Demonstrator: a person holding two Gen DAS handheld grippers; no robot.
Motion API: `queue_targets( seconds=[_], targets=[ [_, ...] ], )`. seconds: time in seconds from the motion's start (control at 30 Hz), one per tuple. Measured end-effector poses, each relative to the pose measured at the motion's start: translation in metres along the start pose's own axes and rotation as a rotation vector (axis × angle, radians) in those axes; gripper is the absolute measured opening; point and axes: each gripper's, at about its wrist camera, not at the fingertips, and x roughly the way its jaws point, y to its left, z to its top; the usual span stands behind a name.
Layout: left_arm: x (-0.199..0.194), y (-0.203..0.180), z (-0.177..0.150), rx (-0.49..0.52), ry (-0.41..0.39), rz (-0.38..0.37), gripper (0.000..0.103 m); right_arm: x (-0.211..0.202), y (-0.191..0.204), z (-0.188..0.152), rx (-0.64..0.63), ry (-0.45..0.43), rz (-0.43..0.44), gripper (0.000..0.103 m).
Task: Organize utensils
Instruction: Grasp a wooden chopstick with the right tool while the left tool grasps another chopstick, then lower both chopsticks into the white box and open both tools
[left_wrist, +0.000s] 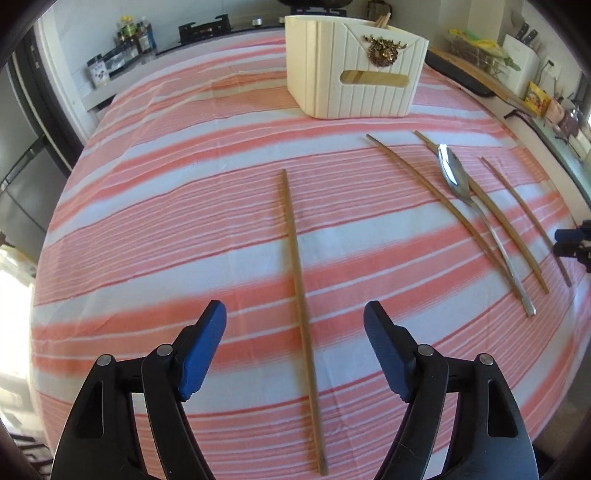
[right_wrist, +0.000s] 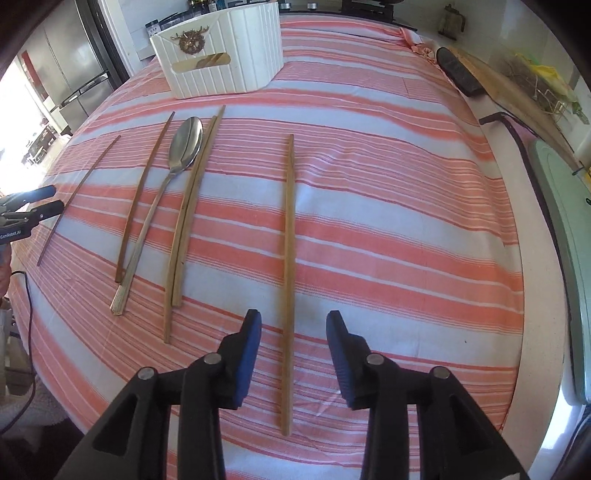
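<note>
- We are holding our left gripper (left_wrist: 294, 317) above the striped tablecloth (left_wrist: 166, 221), its blue fingers spread wide around a lone chopstick (left_wrist: 301, 280) without touching it.
- We are keeping our right gripper (right_wrist: 293, 326) open too, straddling another single chopstick (right_wrist: 288, 258).
- A metal spoon (right_wrist: 177, 177) is lying among more chopsticks (right_wrist: 184, 225) between them.
- The white utensil holder (left_wrist: 354, 70) is standing at the far side, already containing sticks.

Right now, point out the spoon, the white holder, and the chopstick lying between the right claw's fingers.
spoon (right_wrist: 186, 142), right wrist view, on its bowl.
white holder (right_wrist: 236, 70), right wrist view, on its ribbed front wall.
chopstick (right_wrist: 288, 236), right wrist view, on mid-shaft.
</note>
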Motion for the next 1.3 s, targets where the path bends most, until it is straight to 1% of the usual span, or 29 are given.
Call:
queue_targets(
  seconds=[0.07,0.13,0.2,0.23,0.3,0.37,0.4,0.43,0.47,0.5,0.53,0.57,0.6,0.67,0.73,0.87,1.0,1.07,1.17,1.3],
  targets=[
    [0.011,0.0,0.011,0.006,0.021,0.001,0.078,0.005,0.0,0.009,-0.015,0.036,0.018,0.038],
    [0.023,0.002,0.02,-0.002,0.051,-0.004,0.077,0.012,0.003,0.021,-0.042,0.054,0.013,0.038],
    [0.034,0.003,0.029,-0.009,0.082,-0.006,0.069,0.02,0.005,0.034,-0.073,0.06,-0.003,0.038],
    [0.036,0.004,0.032,-0.009,0.08,-0.012,0.068,0.025,0.007,0.04,-0.082,0.063,-0.006,0.038],
    [0.039,0.005,0.041,-0.014,0.089,-0.018,0.06,0.033,0.009,0.055,-0.101,0.05,-0.021,0.038],
    [0.043,0.006,0.05,-0.026,0.096,-0.027,0.048,0.039,0.011,0.073,-0.11,0.026,-0.034,0.038],
    [0.045,0.007,0.055,-0.035,0.098,-0.032,0.045,0.043,0.01,0.082,-0.098,0.02,-0.027,0.038],
    [0.047,0.007,0.059,-0.043,0.098,-0.032,0.04,0.047,0.01,0.091,-0.085,0.014,-0.017,0.038],
    [0.049,0.008,0.063,-0.05,0.094,-0.03,0.031,0.05,0.01,0.1,-0.077,0.007,-0.012,0.038],
    [0.05,0.008,0.066,-0.054,0.088,-0.032,0.025,0.052,0.009,0.107,-0.073,-0.003,-0.015,0.035],
    [0.052,0.007,0.068,-0.057,0.084,-0.037,0.01,0.055,0.011,0.113,-0.071,-0.004,-0.018,0.027],
    [0.053,0.007,0.069,-0.063,0.081,-0.045,0.005,0.056,0.014,0.117,-0.078,-0.011,-0.035,0.018],
    [0.052,0.007,0.07,-0.073,0.078,-0.05,0.004,0.057,0.018,0.12,-0.092,-0.016,-0.057,0.006],
    [0.046,0.01,0.071,-0.092,0.053,-0.057,0.004,0.054,0.022,0.121,-0.084,-0.026,-0.05,0.006],
    [0.027,0.015,0.068,-0.114,-0.001,-0.071,0.004,0.038,0.021,0.117,-0.067,-0.076,-0.03,0.006],
    [-0.026,0.023,0.059,-0.15,-0.127,-0.122,0.004,-0.02,0.026,0.105,-0.048,-0.221,0.017,0.006],
    [-0.086,0.023,0.048,-0.138,-0.26,-0.153,0.004,-0.083,0.031,0.083,-0.054,-0.352,0.045,0.006],
    [-0.108,0.022,0.044,-0.133,-0.308,-0.164,0.004,-0.111,0.034,0.072,-0.057,-0.406,0.057,0.006],
    [-0.131,0.022,0.036,-0.129,-0.36,-0.184,0.004,-0.136,0.037,0.064,-0.056,-0.462,0.068,0.006],
    [-0.146,0.021,0.037,-0.135,-0.413,-0.184,0.003,-0.15,0.034,0.055,-0.036,-0.498,0.079,0.006]
  ],
)
